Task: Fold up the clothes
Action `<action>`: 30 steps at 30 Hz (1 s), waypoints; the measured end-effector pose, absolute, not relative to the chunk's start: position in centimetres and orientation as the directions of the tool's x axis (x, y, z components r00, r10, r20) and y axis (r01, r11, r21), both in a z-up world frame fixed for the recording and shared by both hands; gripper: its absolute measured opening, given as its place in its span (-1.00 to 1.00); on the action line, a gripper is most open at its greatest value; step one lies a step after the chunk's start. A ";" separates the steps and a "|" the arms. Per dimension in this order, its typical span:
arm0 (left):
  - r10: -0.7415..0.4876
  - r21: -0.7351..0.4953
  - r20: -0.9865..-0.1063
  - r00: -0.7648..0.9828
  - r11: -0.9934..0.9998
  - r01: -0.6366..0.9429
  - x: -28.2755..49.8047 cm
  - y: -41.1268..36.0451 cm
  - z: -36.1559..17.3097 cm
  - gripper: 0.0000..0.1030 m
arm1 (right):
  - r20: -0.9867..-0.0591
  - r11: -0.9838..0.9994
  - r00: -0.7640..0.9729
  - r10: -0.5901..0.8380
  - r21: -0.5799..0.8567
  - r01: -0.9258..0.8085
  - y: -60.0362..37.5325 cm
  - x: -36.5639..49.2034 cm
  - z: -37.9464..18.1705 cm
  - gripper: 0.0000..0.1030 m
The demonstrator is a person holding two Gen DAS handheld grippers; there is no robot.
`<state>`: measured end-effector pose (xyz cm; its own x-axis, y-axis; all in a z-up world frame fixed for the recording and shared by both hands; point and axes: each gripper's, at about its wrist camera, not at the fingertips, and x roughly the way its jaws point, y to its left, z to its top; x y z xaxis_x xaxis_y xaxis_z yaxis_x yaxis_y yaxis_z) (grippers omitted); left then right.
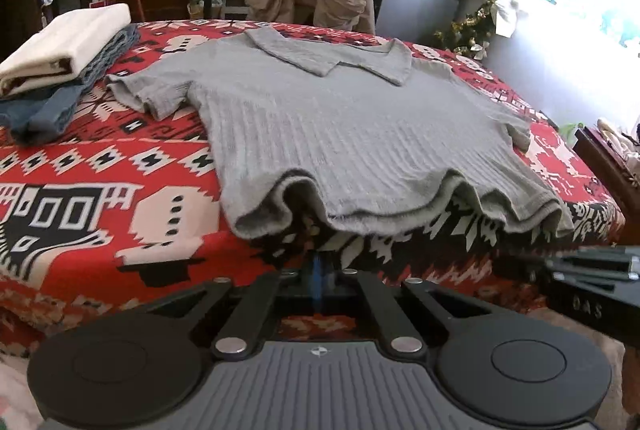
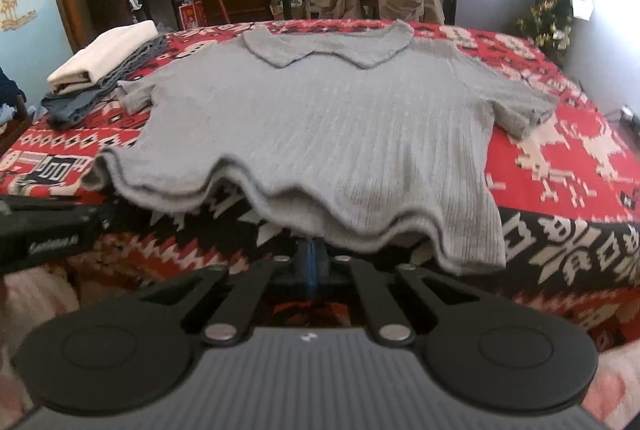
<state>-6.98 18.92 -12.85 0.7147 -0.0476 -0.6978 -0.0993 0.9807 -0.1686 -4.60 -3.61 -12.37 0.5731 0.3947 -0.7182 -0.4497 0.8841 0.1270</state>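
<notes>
Here the grey shirt lies collar-far, its hem just beyond both grippers, left gripper and right gripper, jaws pressed together, pinching nothing.

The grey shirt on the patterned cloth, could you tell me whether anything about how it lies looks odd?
The grey shirt lies spread flat, but its bottom hem ripples in waves and lifts off the red patterned cloth near both closed grippers.
</notes>
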 end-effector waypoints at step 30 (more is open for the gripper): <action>0.013 -0.207 -0.702 0.712 0.953 -0.221 -7.9 23.9 -11.8 -0.61 | -0.734 0.946 0.604 0.310 0.172 -0.276 -12.8 -0.1 -10.6 -0.56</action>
<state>-7.91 23.93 -11.78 0.7122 0.0126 -0.7018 -0.2207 0.9531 -0.2069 -0.05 -12.84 -10.57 0.6039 0.3097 -0.7344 -0.2759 0.9457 0.1719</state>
